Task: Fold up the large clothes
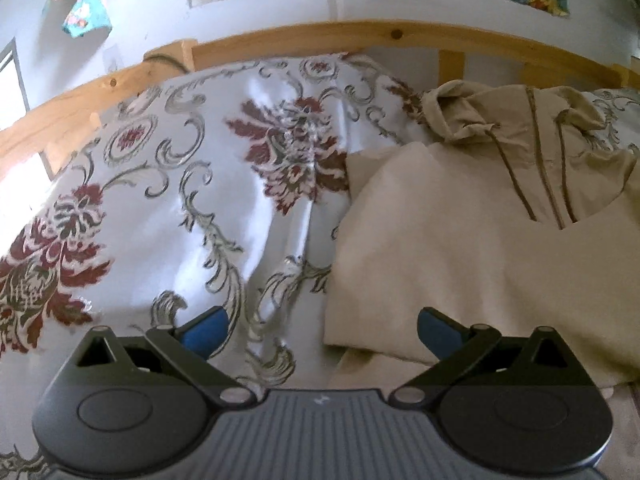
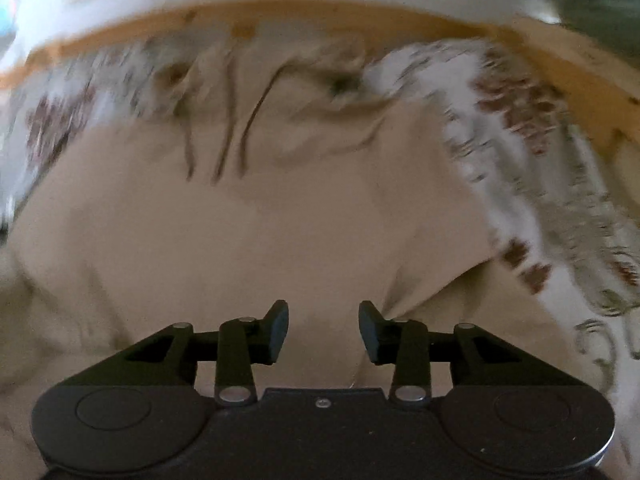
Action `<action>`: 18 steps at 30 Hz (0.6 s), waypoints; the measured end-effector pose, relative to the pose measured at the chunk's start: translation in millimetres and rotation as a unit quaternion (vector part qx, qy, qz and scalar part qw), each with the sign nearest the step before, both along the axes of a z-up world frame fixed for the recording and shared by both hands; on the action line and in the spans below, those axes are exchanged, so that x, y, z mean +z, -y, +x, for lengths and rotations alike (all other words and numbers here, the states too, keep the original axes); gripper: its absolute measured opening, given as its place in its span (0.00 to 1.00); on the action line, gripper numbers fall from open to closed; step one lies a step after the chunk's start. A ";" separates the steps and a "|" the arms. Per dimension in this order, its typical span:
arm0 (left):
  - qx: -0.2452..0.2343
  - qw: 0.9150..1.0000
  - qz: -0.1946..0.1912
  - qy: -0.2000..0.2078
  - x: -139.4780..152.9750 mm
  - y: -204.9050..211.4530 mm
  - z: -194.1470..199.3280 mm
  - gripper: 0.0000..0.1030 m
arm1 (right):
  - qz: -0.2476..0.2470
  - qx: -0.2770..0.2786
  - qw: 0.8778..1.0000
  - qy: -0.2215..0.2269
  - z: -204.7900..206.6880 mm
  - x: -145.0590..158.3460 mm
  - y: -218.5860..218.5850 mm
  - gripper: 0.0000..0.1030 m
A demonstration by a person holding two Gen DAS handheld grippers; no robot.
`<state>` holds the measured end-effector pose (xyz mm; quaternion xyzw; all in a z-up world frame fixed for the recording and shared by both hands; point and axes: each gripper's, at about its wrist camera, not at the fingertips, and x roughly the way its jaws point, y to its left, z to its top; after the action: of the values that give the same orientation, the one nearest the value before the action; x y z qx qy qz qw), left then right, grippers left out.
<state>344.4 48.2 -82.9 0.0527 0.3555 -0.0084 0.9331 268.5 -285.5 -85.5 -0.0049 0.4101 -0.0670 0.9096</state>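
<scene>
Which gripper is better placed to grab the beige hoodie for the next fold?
Probably the right gripper: its open jaws sit directly over the hoodie. The left gripper straddles its edge.

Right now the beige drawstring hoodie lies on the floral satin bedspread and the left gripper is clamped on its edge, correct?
Not quite. The beige drawstring hoodie does lie on the floral satin bedspread, but the left gripper is open, its blue pads wide apart and pressing on nothing. The left wrist view shows this.
</scene>
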 end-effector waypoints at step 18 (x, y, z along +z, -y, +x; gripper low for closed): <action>0.065 0.991 0.051 0.109 14.2 12.7 71.8 0.99 | -0.104 0.073 0.991 -0.036 -5.3 -18.3 -14.1 0.63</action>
<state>416.3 35.5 -68.8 0.0778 0.2542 0.0764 0.9610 263.2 -271.3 -103.8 -0.1315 0.4317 -0.0427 0.8914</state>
